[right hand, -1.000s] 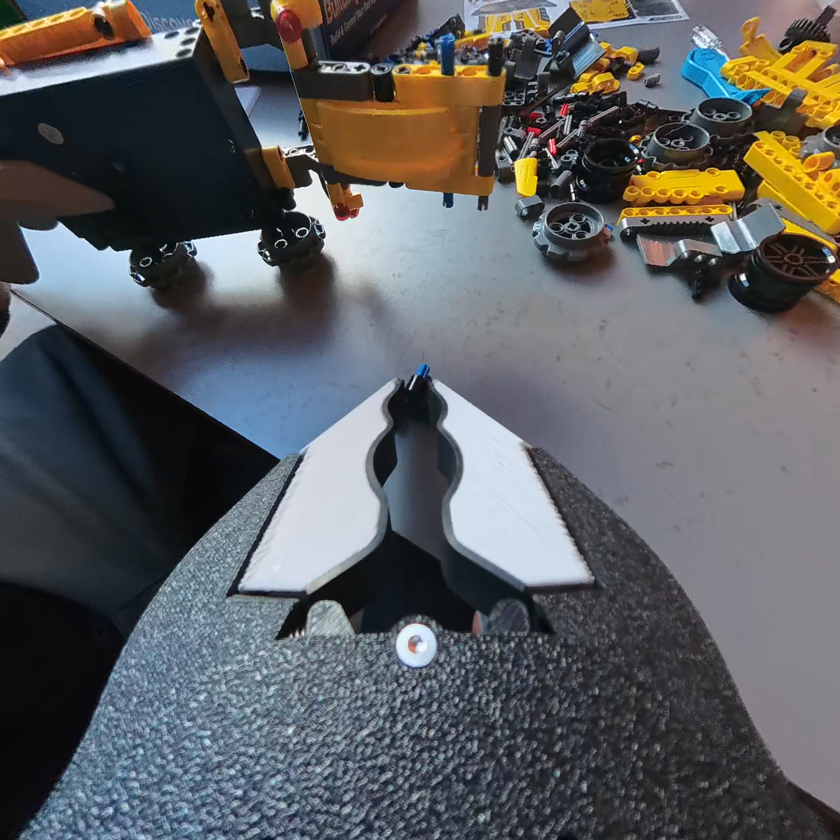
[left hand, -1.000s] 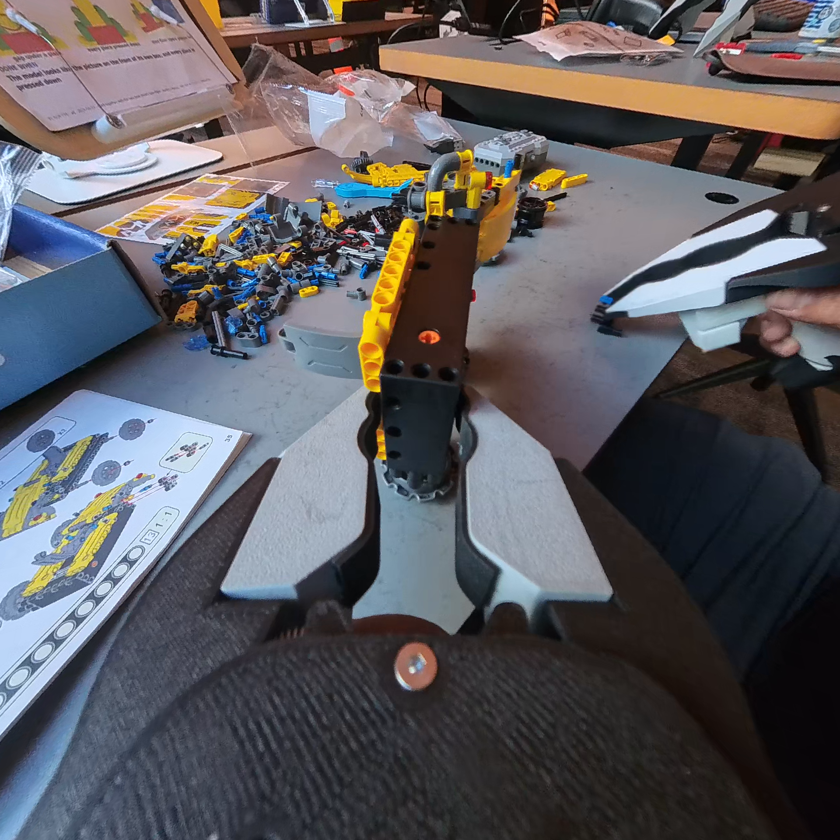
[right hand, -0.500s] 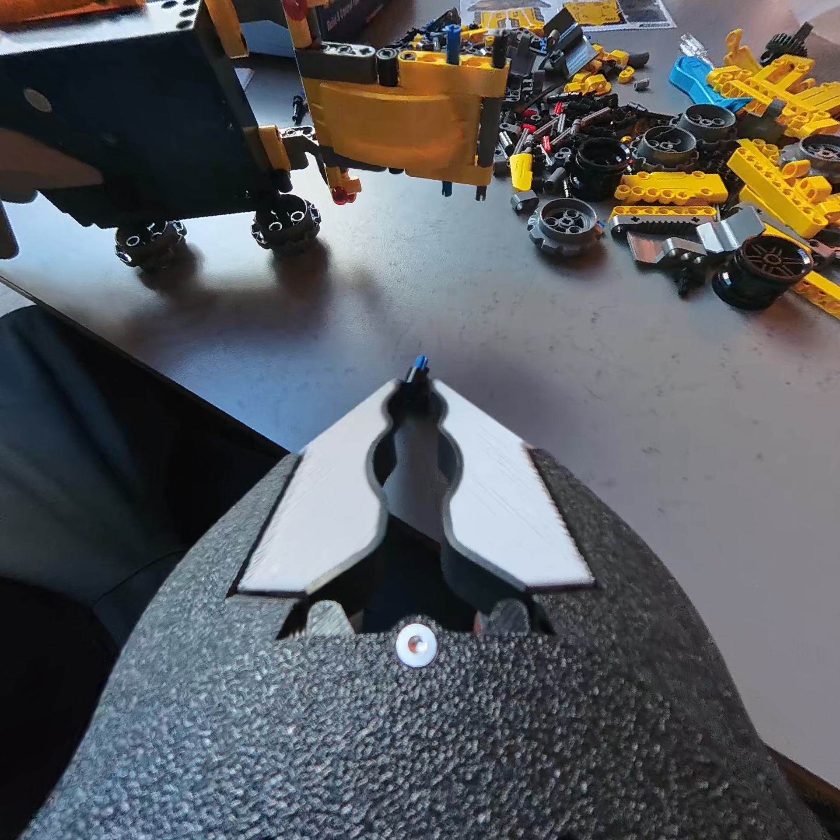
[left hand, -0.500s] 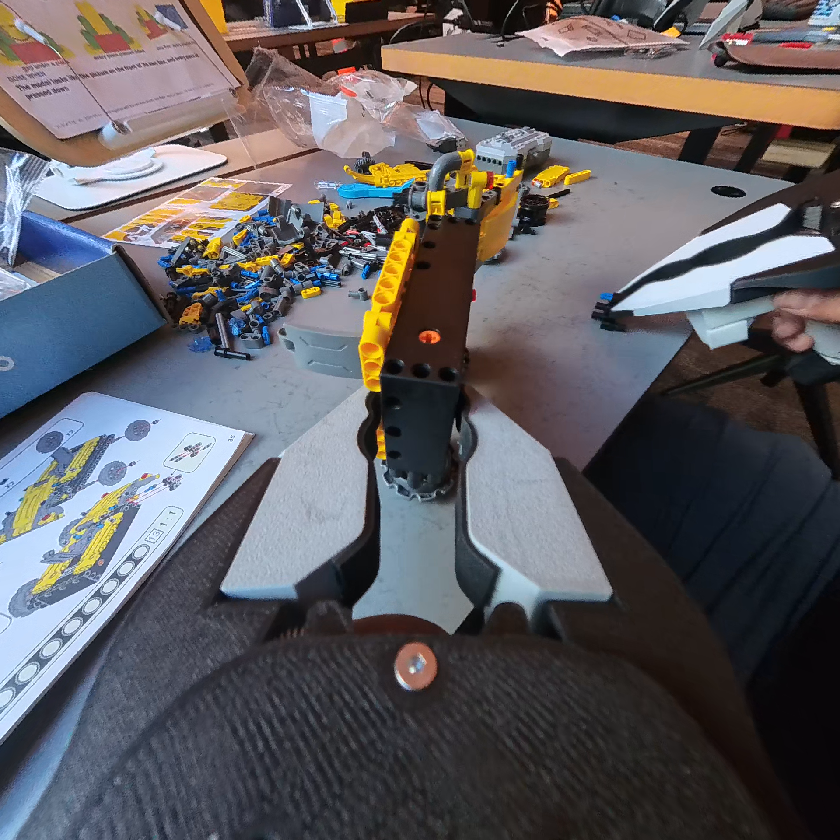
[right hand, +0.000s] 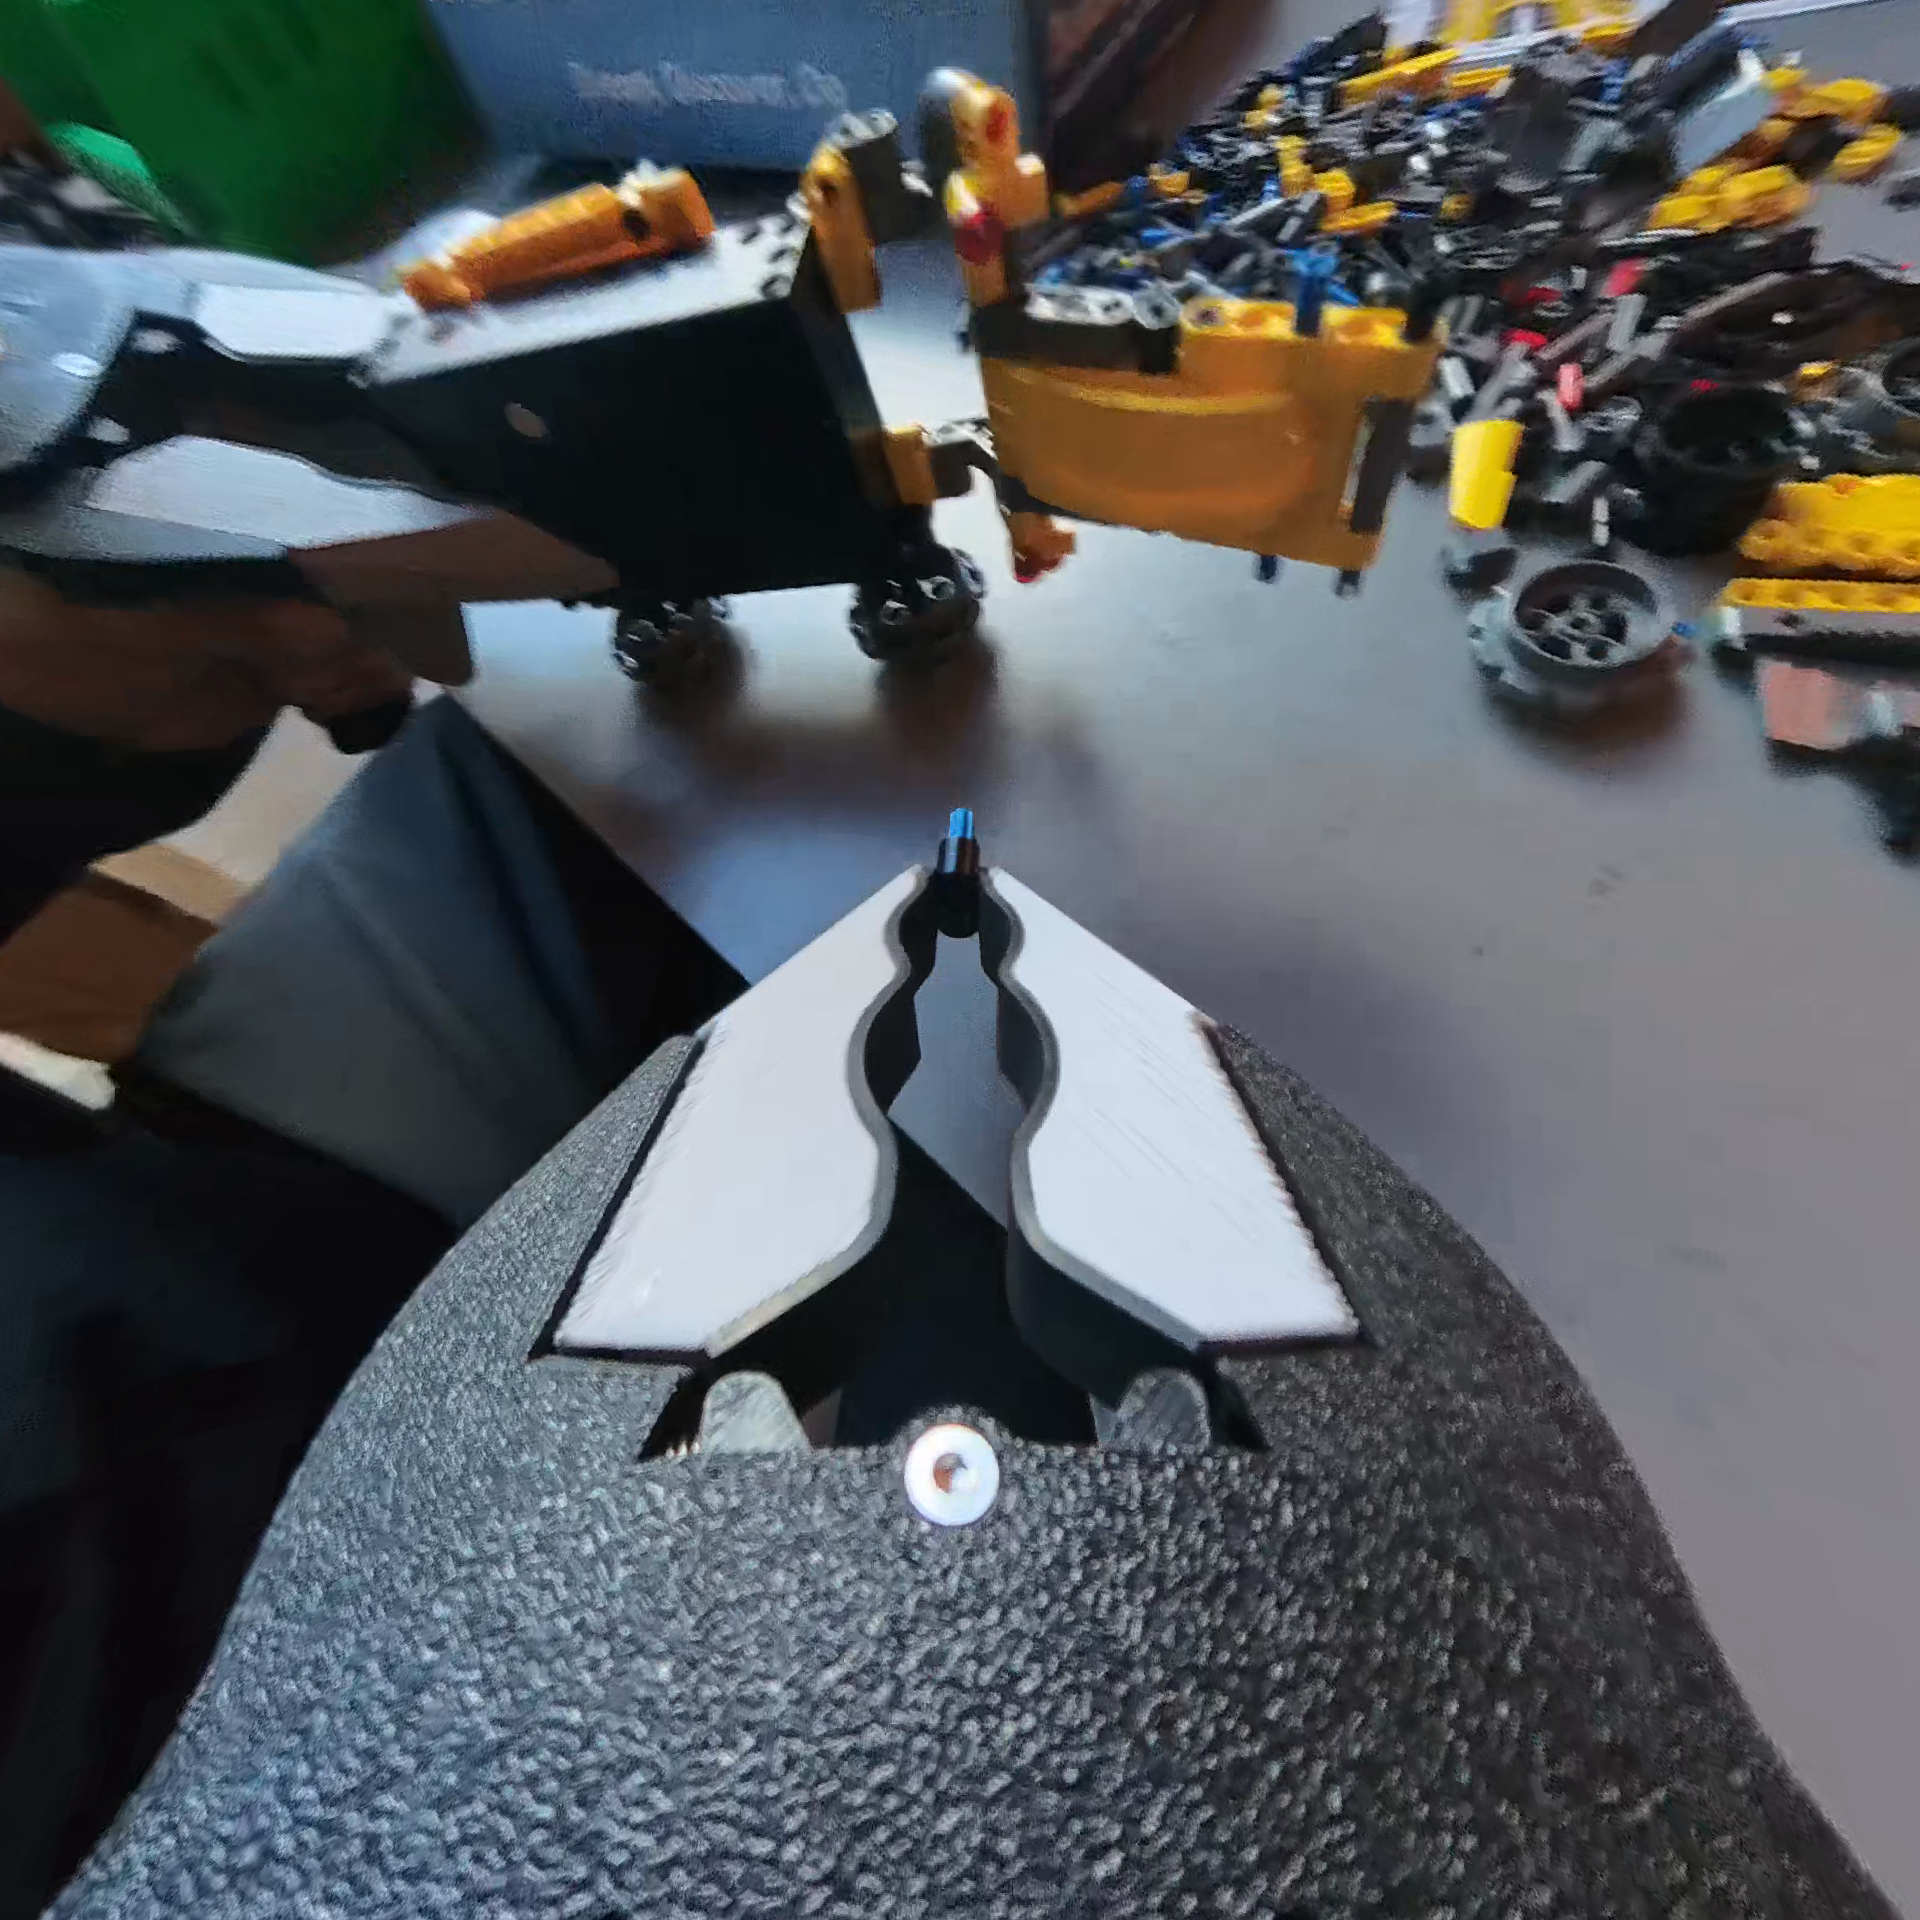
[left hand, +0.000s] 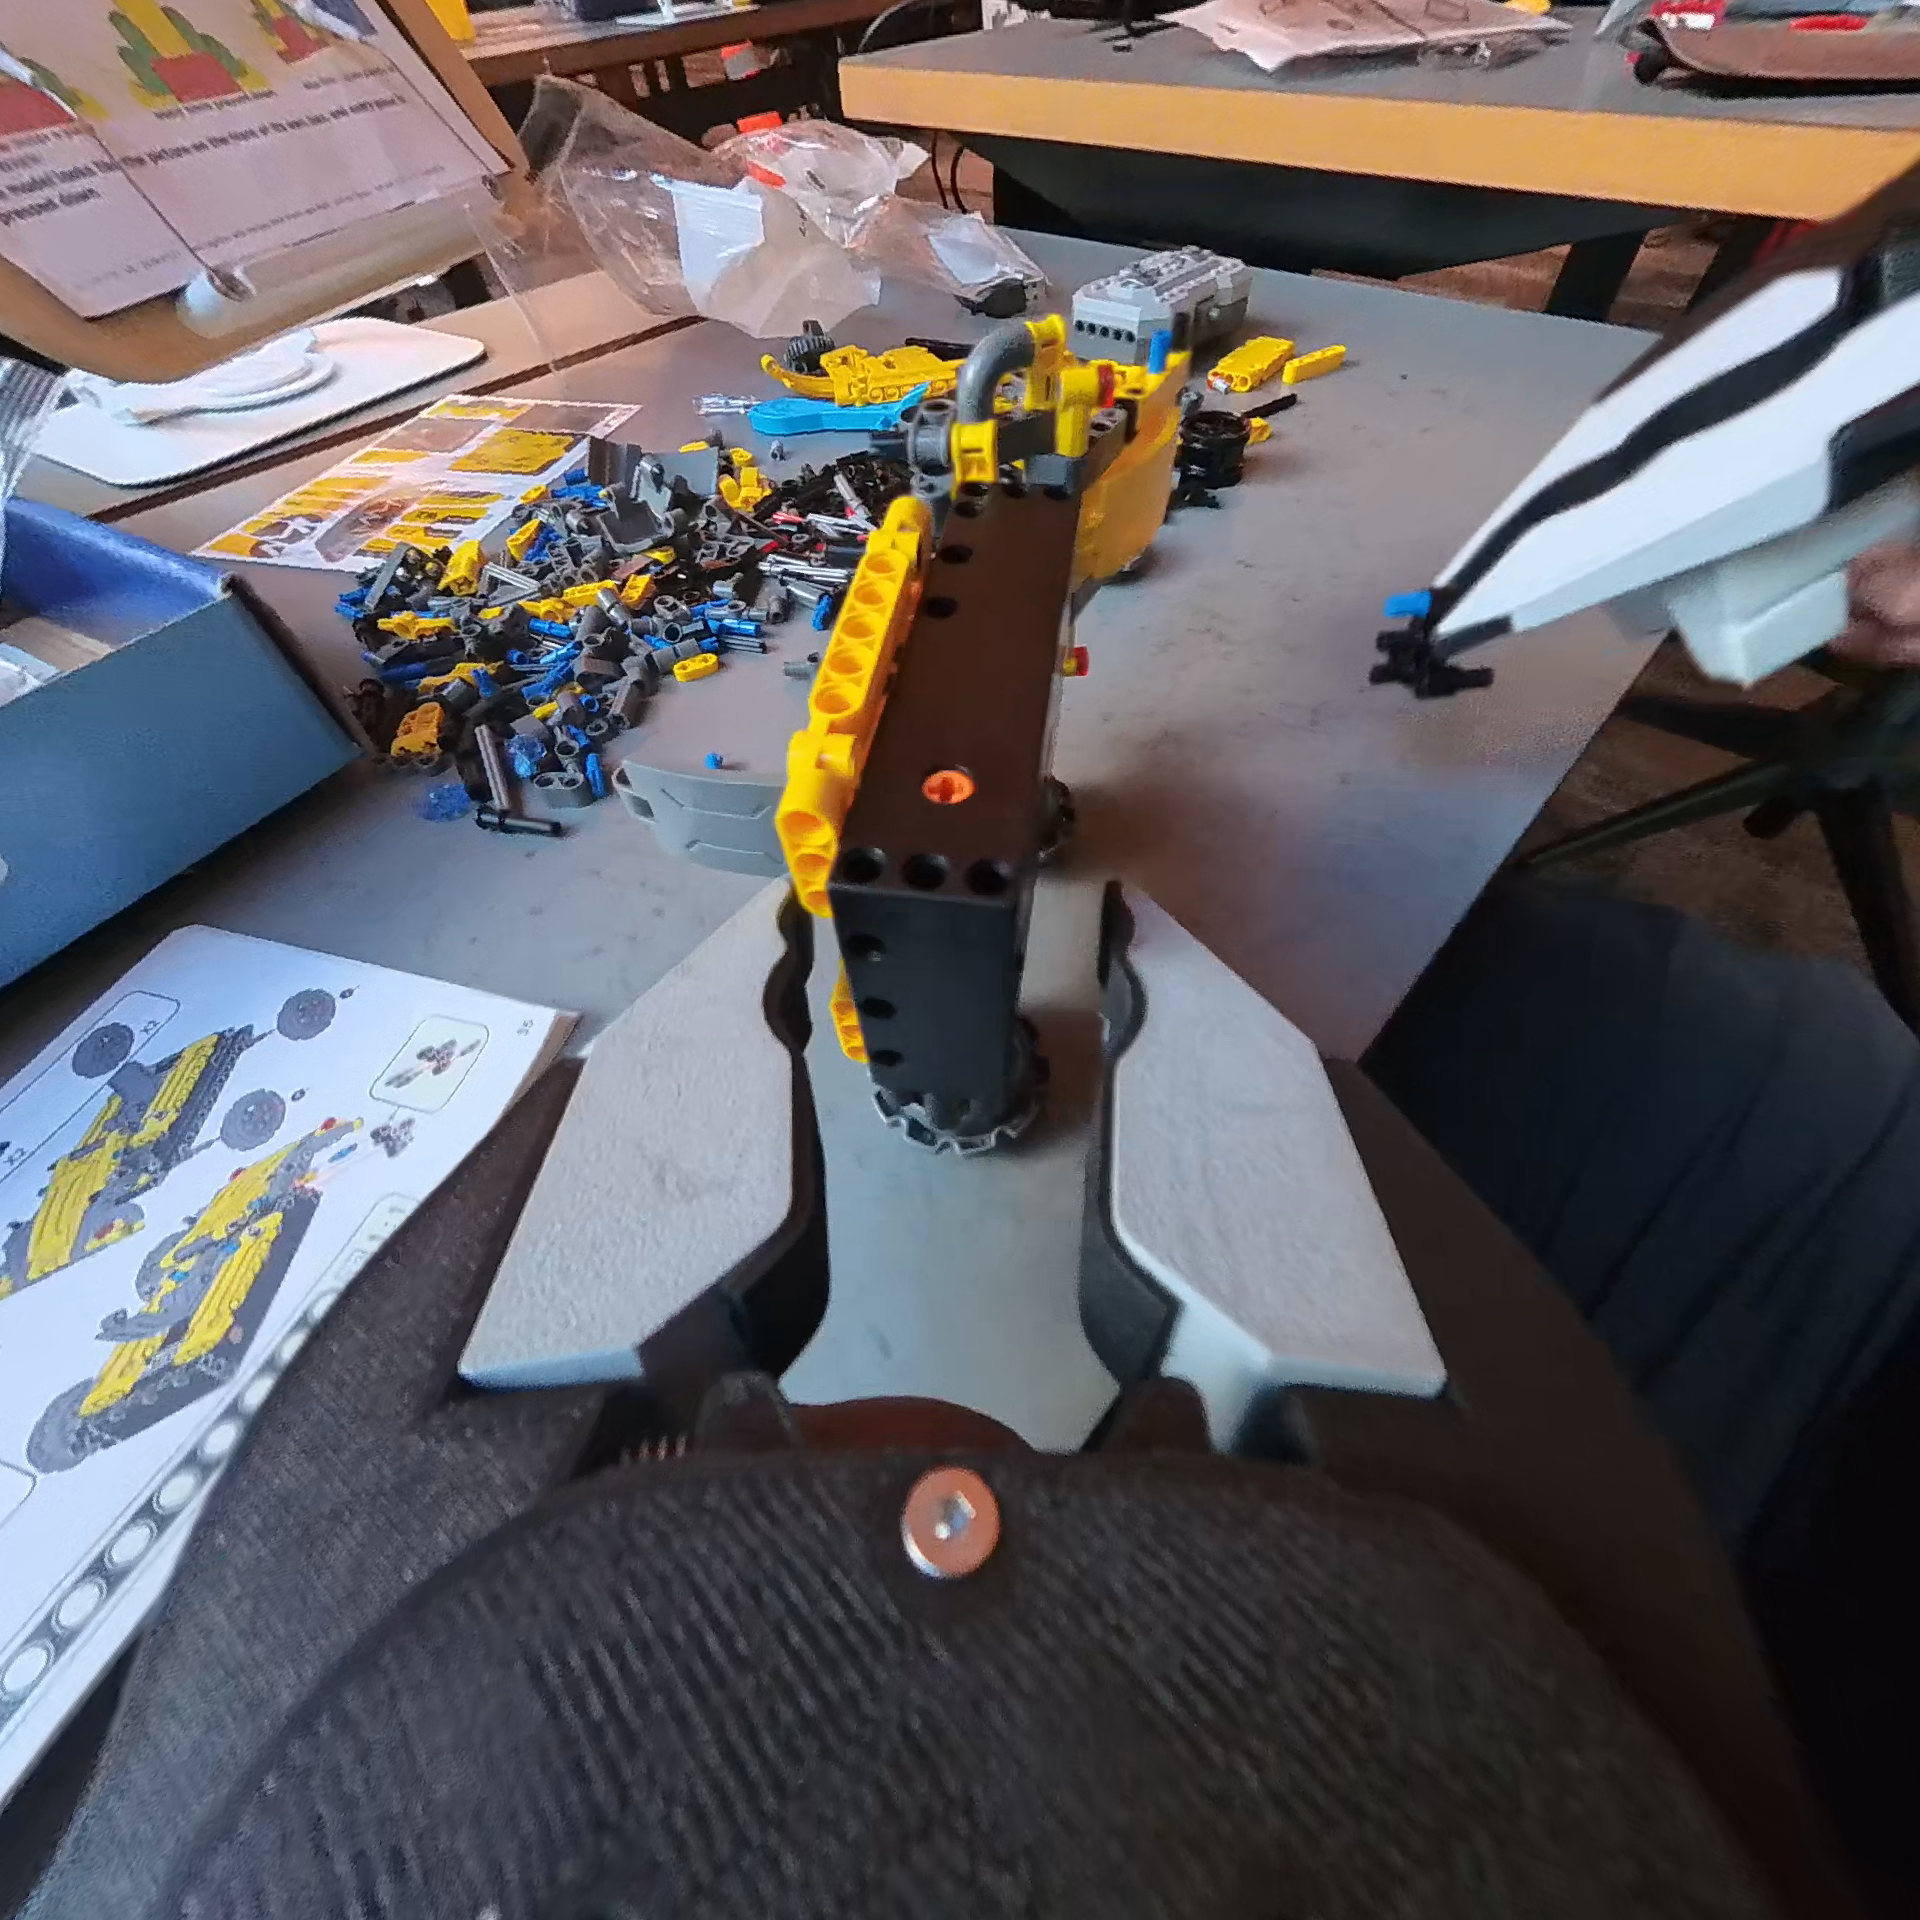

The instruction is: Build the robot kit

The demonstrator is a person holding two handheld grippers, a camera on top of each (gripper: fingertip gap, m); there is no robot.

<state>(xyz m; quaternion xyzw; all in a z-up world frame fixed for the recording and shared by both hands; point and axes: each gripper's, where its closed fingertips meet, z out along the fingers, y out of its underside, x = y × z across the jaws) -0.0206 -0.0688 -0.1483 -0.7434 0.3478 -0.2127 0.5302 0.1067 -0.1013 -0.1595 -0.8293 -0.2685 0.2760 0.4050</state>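
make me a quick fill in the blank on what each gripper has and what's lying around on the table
1. The left gripper is shut on the black and ____ model vehicle.
2. The right gripper pinches a small black connector with a ____ tip.
3. The open instruction booklet lies to the ____ of the left gripper.
4. The loose parts pile lies on the grey ____.

Missing words: yellow; blue; left; table

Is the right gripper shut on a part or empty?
Shut: the right gripper pinches a small black-and-blue pin at its fingertips, clear of the table.
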